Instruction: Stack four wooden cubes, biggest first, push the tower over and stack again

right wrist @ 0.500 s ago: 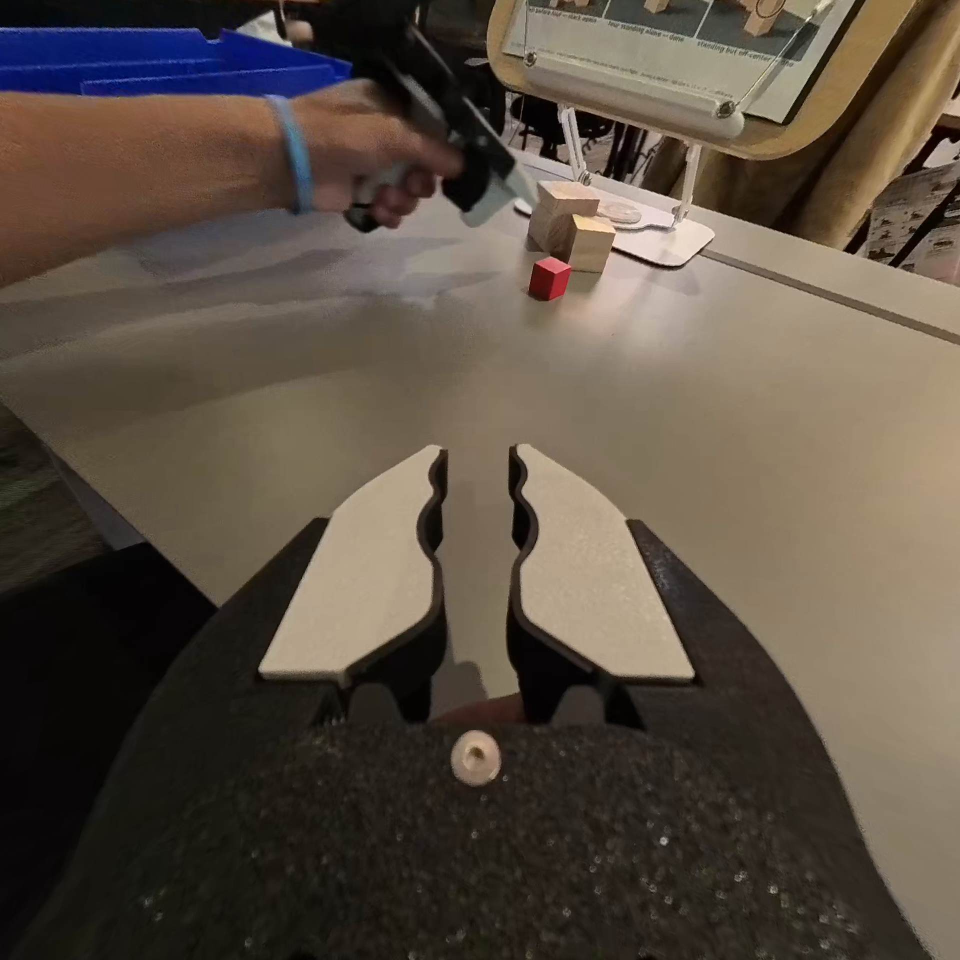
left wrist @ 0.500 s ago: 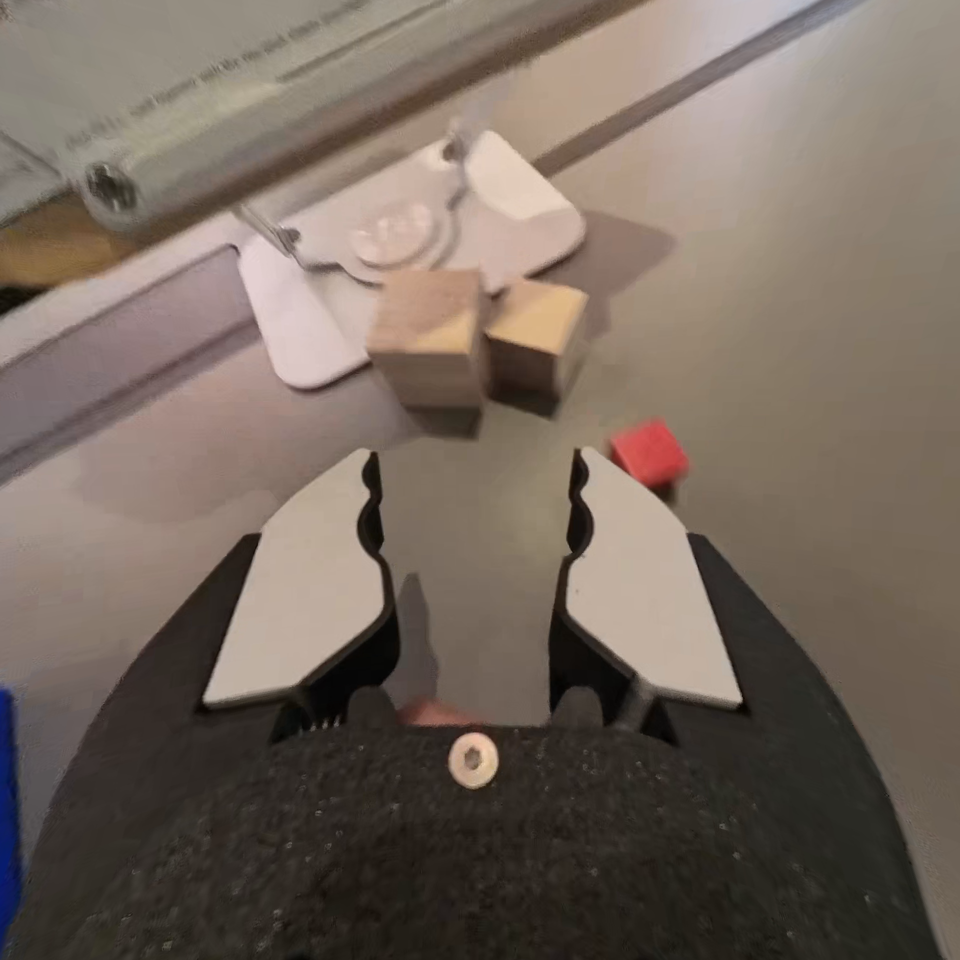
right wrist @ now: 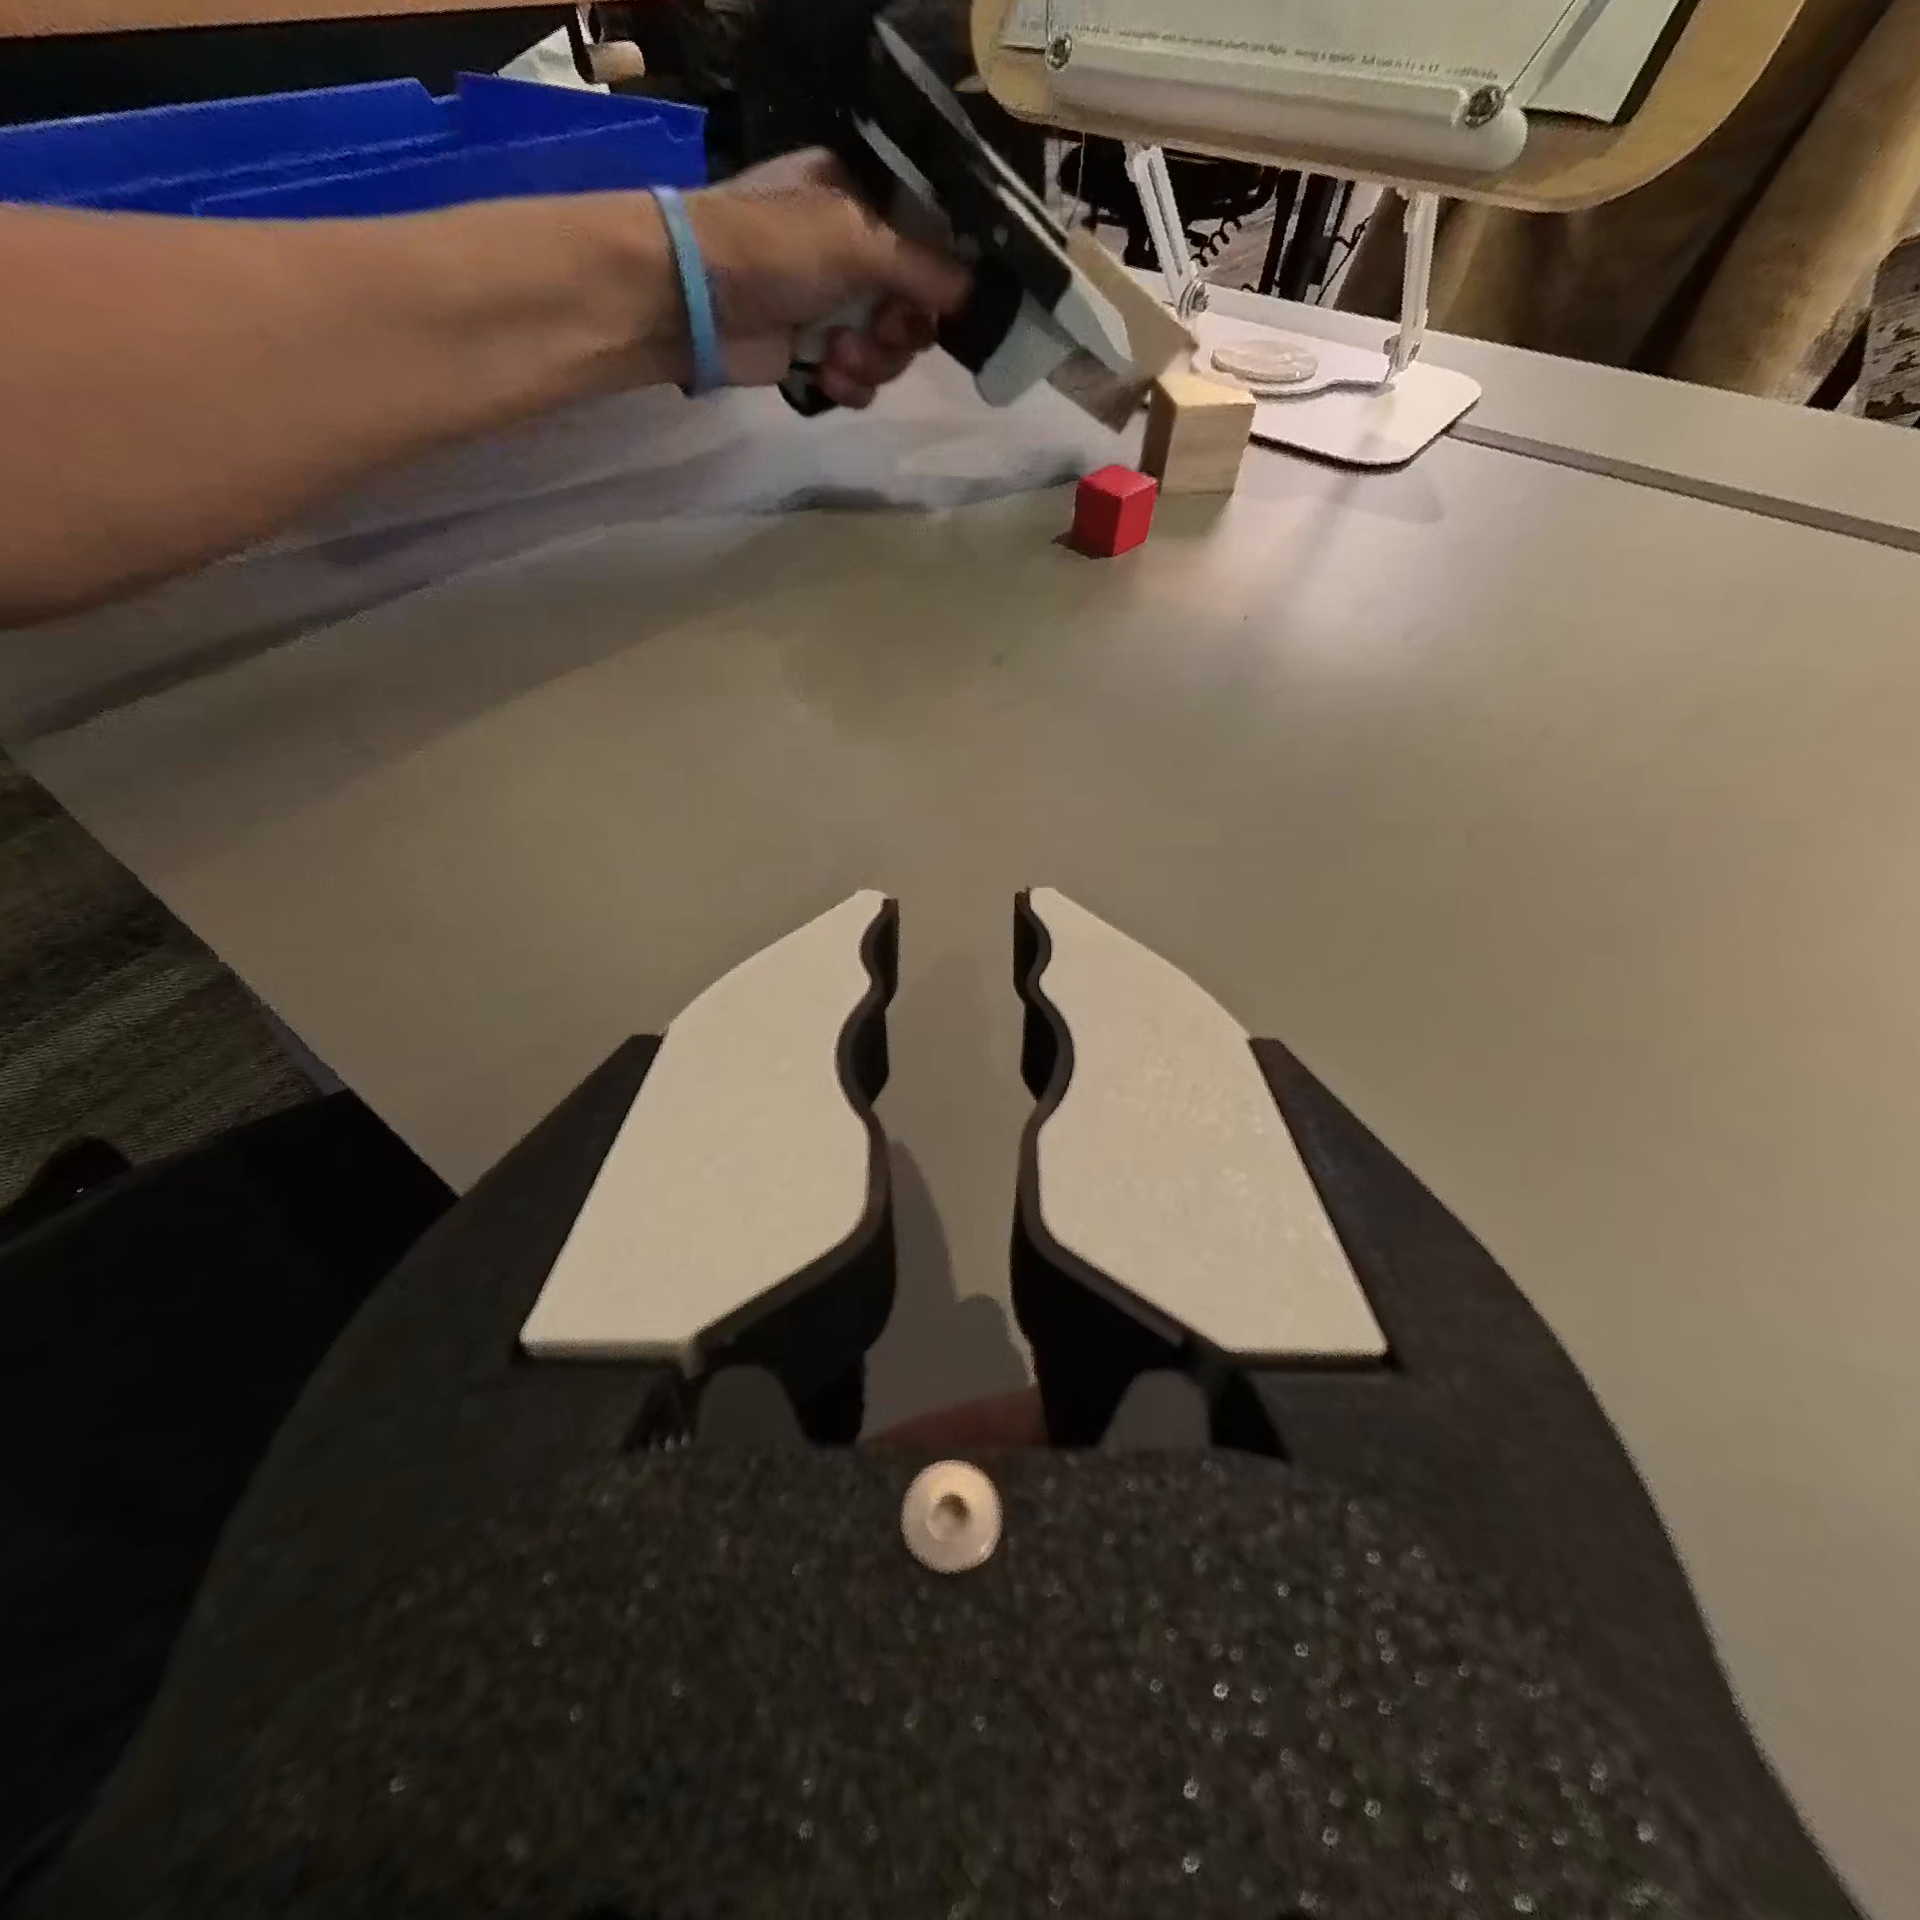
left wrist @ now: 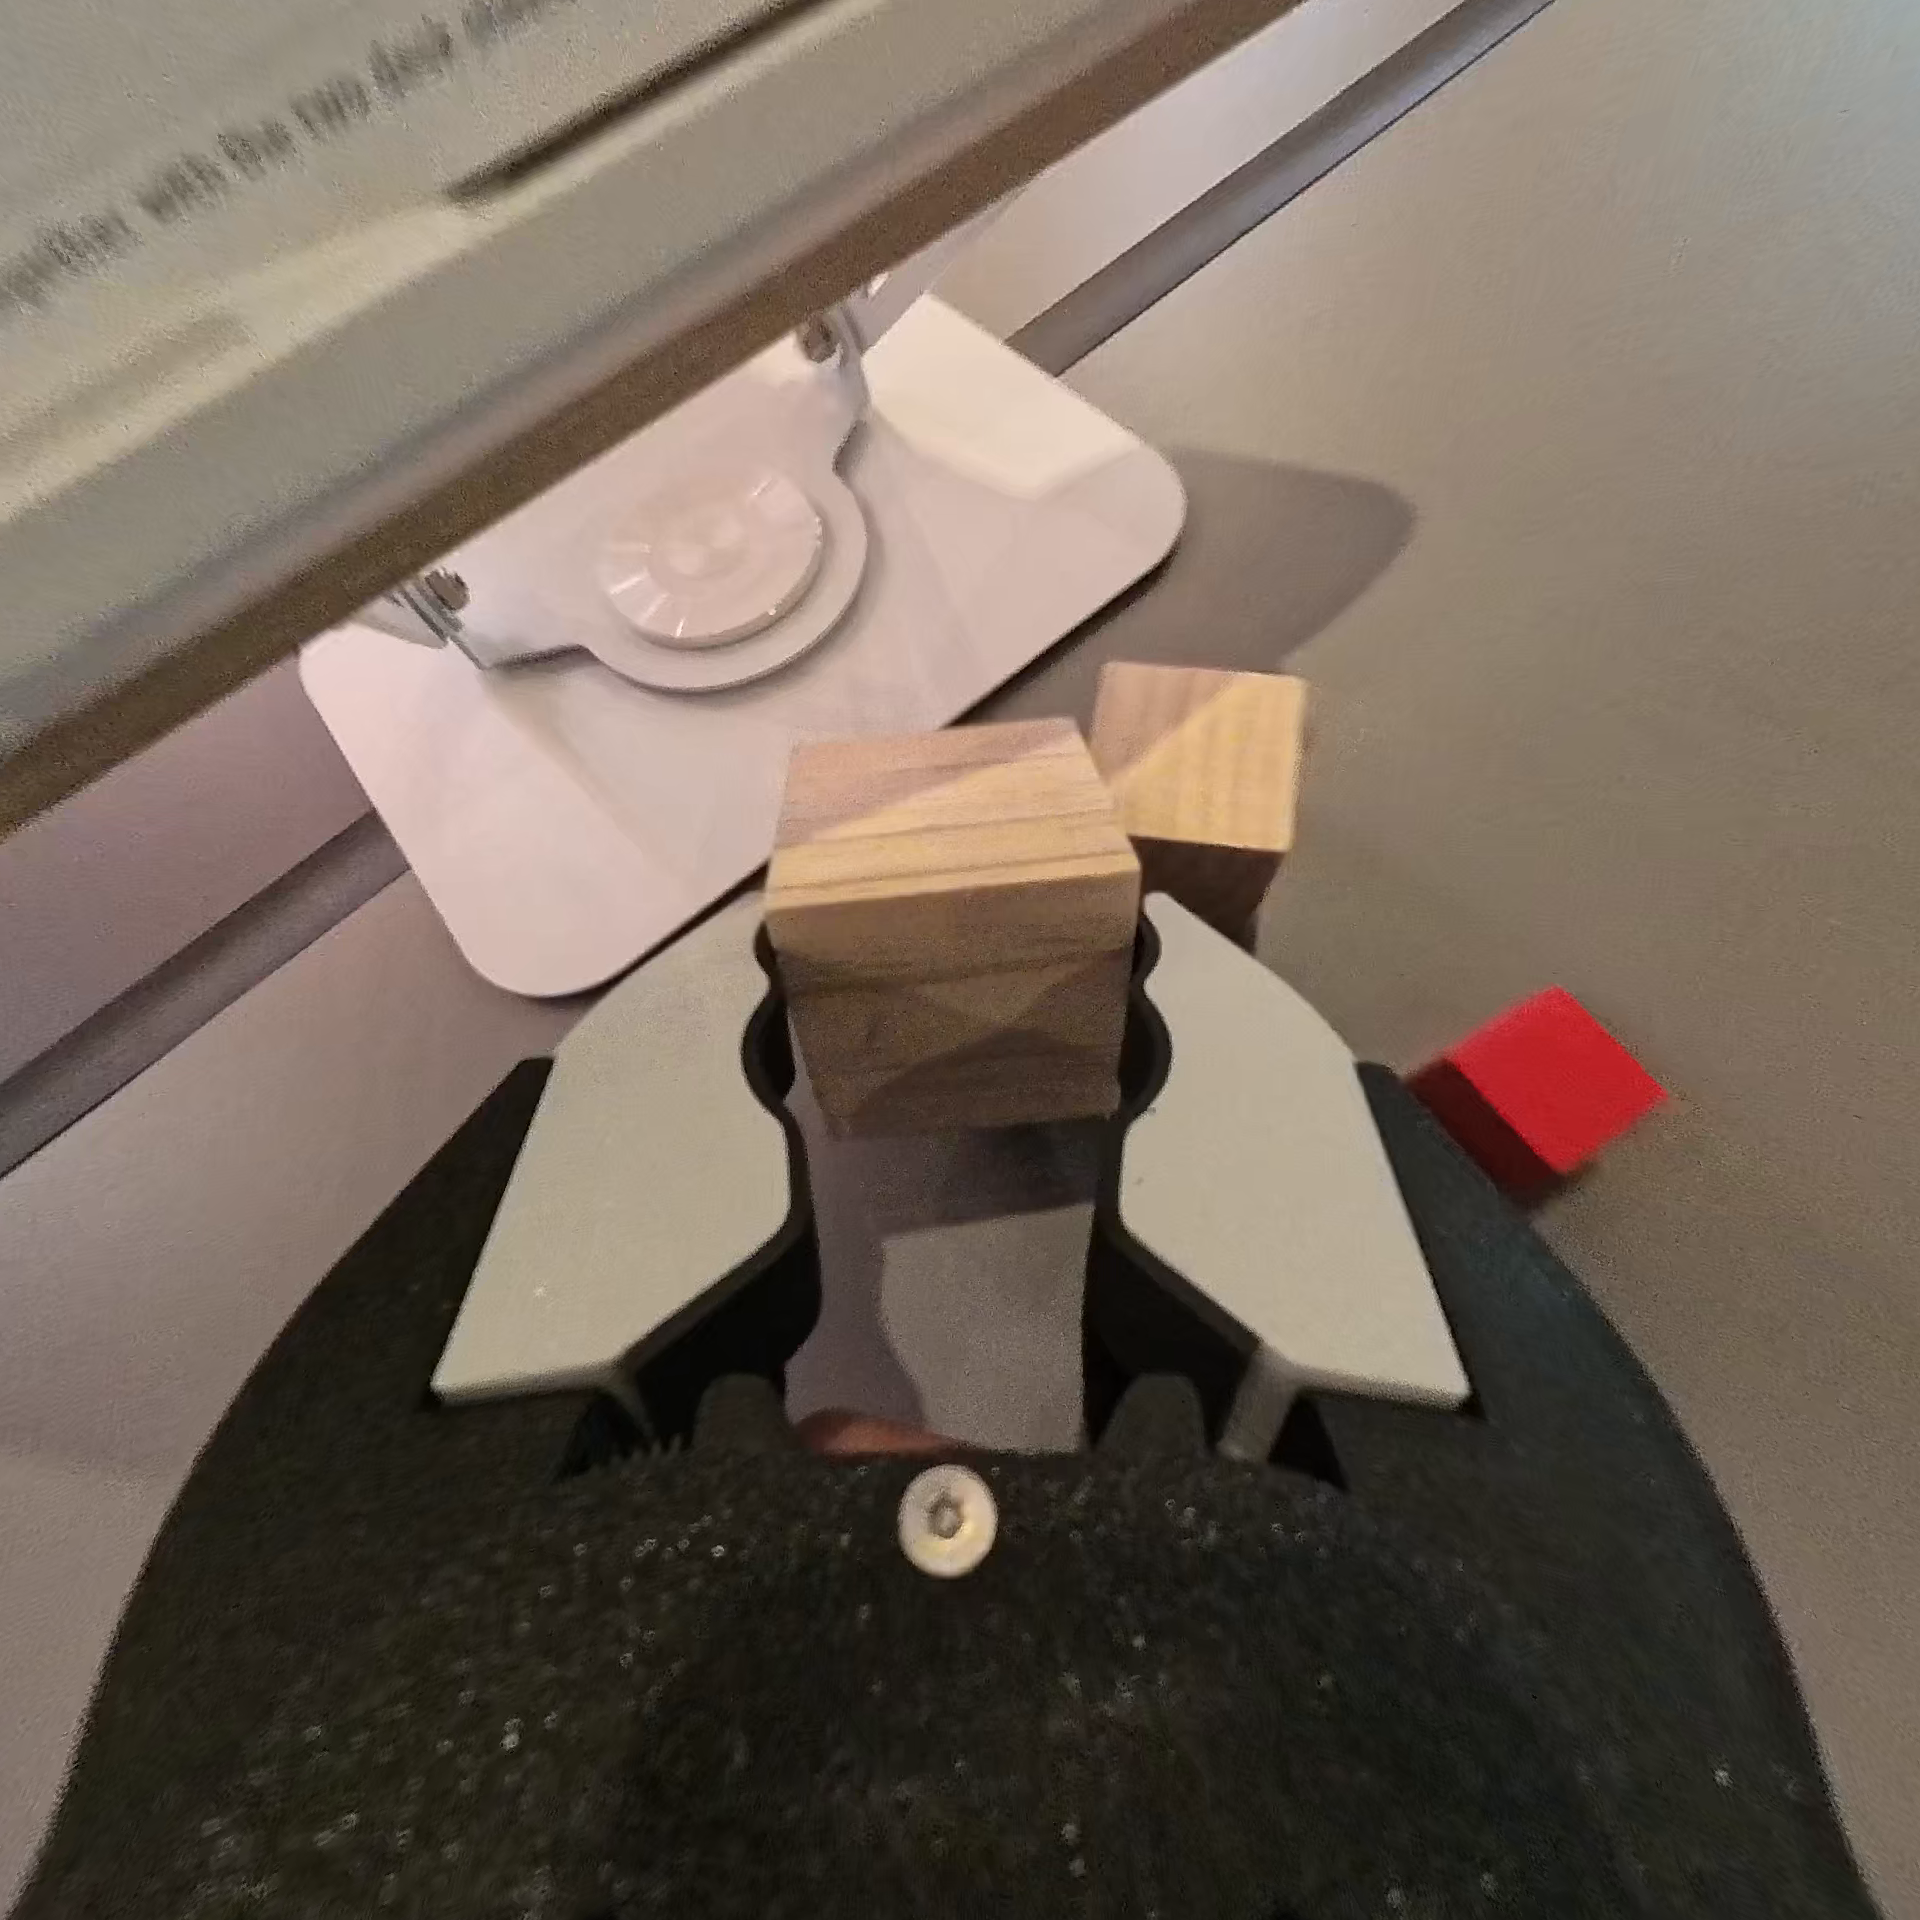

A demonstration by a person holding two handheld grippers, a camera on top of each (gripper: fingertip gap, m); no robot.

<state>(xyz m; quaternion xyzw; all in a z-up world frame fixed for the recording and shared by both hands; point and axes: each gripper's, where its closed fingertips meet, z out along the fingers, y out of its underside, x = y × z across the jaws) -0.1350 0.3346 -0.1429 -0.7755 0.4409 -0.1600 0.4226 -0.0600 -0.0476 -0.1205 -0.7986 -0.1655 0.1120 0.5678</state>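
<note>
A large wooden cube [left wrist: 935, 997] sits between the fingers of my left gripper [left wrist: 951, 925], which is shut on its sides. A shadow lies under the cube. A smaller wooden cube [left wrist: 1205, 769] stands just behind it to the right. A small red cube [left wrist: 1538, 1081] lies on the table right of my right finger. In the right wrist view the left gripper [right wrist: 1127, 384] is far off, tilted down beside the wooden cube [right wrist: 1195, 431] and the red cube [right wrist: 1114, 507]. My right gripper [right wrist: 956, 904] hangs empty over the near table, its jaws a narrow gap apart.
A white stand base [left wrist: 540, 831] with a tilted board above it is right behind the cubes; it also shows in the right wrist view [right wrist: 1382, 400]. A blue bin [right wrist: 343, 145] stands at the far left. A person's arm [right wrist: 312, 364] reaches across. The table edge [right wrist: 156, 831] runs on the left. Tip to tip, the grippers are about 40 cm apart.
My left gripper has moved forward to the large wooden cube and closed on its sides. The right gripper has barely moved.
</note>
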